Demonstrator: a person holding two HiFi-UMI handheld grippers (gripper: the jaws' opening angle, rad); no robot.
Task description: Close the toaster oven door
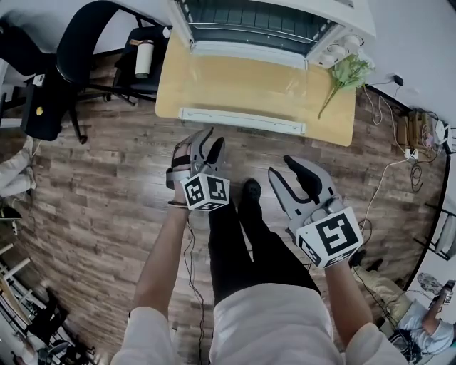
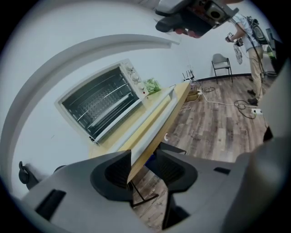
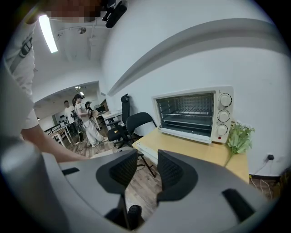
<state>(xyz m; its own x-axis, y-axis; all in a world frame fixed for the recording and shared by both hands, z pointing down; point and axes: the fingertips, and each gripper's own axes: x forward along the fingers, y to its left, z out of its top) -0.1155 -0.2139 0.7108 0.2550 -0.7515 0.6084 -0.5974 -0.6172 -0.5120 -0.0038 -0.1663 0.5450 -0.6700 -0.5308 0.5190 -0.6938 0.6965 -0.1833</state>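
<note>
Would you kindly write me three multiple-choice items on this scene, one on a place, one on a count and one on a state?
1. Where does the green sprig lie?
A) on the table, to the right of the toaster oven
B) inside the oven
C) on the floor

2. How many knobs does the oven's panel carry?
A) one
B) three
C) five

3. How does the oven's door stand?
A) shut
B) half raised
C) open, folded down flat

Answers:
1 A: the head view shows it at the table's right end, beside the oven.
2 B: the right gripper view shows three in a column.
3 C: it lies flat over the table in front of the oven.
</note>
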